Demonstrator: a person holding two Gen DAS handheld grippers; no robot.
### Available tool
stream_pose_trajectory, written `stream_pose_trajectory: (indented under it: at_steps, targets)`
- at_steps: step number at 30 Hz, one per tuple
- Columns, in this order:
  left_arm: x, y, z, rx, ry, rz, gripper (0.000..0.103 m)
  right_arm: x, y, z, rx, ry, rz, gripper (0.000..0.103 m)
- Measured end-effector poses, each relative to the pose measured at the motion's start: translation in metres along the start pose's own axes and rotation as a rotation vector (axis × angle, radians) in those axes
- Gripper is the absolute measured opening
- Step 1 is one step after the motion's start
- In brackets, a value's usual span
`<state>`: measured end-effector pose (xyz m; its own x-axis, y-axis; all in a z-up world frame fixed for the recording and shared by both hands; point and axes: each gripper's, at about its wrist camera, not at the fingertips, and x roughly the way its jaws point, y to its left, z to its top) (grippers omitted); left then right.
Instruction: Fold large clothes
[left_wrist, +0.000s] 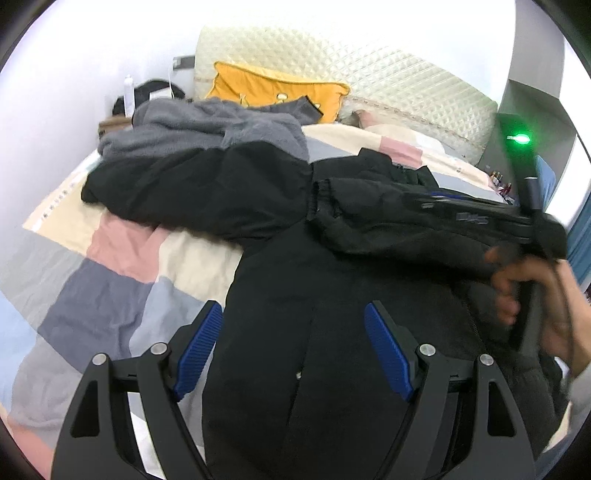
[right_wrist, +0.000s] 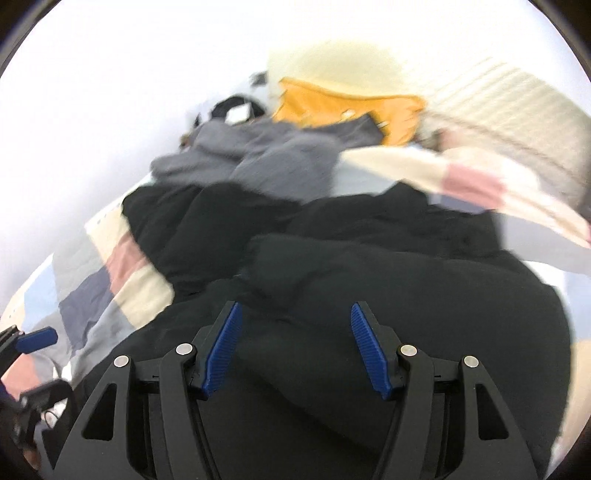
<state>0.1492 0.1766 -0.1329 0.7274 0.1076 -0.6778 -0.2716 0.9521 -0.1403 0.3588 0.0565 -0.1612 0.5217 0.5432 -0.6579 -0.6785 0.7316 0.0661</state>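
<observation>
A large black jacket of matte, slightly puffy fabric (left_wrist: 332, 295) lies spread over the bed, its body running toward the camera and one thick sleeve (left_wrist: 192, 192) stretched out to the left across the patchwork bedcover of cream, pink, grey and pale-blue squares (left_wrist: 110, 266). The cover is soft cotton-like cloth, lightly creased.

The left gripper (left_wrist: 293, 347), black arms with ribbed blue pads, hangs just above the jacket's lower body with its jaws spread wide and nothing between them. In the left wrist view the right gripper's black housing (left_wrist: 528, 221), with a green light on top, shows at the right edge, held in the person's right hand (left_wrist: 524, 295), with a raised fold of the jacket (left_wrist: 406, 218) in front of it.

In the right wrist view, which is blurred, the right gripper (right_wrist: 295, 347) has its blue pads well apart over a bulging fold of the black jacket (right_wrist: 369, 288); no cloth is visibly pinched between them.

Beyond the jacket sits a fluffy grey fleece garment (left_wrist: 207, 129) in a crumpled heap, touching the black sleeve. Behind it leans a mustard-yellow cushion (left_wrist: 273, 88) against a cream quilted, diamond-stitched headboard (left_wrist: 369, 70). A dark bag (left_wrist: 155, 92) rests by the white wall at far left.
</observation>
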Motion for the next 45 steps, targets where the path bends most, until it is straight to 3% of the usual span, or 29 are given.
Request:
stream_pose_trajectory:
  at_steps: [7,10,17,22,27,32,36,41,45]
  targets:
    - [-0.020,-0.038,-0.004,0.079,-0.073,-0.061,0.079,-0.073,-0.064,-0.036,0.098,-0.096,-0.125,0.060]
    - [-0.026,-0.047,-0.005,0.108,-0.101,-0.040,0.080,-0.096,-0.096,-0.056,0.159,-0.107,-0.169,0.060]
    - [-0.022,-0.054,-0.008,0.075,-0.064,-0.066,0.080,-0.120,-0.157,-0.104,0.262,-0.061,-0.255,0.060]
    - [-0.021,-0.063,-0.011,0.101,-0.070,-0.056,0.080,-0.110,-0.193,-0.137,0.308,0.035,-0.389,0.062]
    - [-0.016,-0.066,-0.013,0.099,-0.052,-0.060,0.080,-0.095,-0.214,-0.164,0.379,0.122,-0.363,0.064]
    - [-0.005,-0.066,-0.015,0.084,-0.014,-0.063,0.080,-0.073,-0.214,-0.163,0.367,0.142,-0.368,0.065]
    - [0.001,-0.067,-0.017,0.077,0.006,-0.072,0.080,-0.061,-0.216,-0.165,0.401,0.112,-0.389,0.066]
    - [0.002,-0.069,-0.018,0.072,0.010,-0.083,0.080,-0.075,-0.229,-0.166,0.479,-0.009,-0.387,0.066]
    - [0.003,-0.072,-0.016,0.093,0.004,-0.070,0.080,-0.080,-0.240,-0.167,0.536,-0.034,-0.386,0.066]
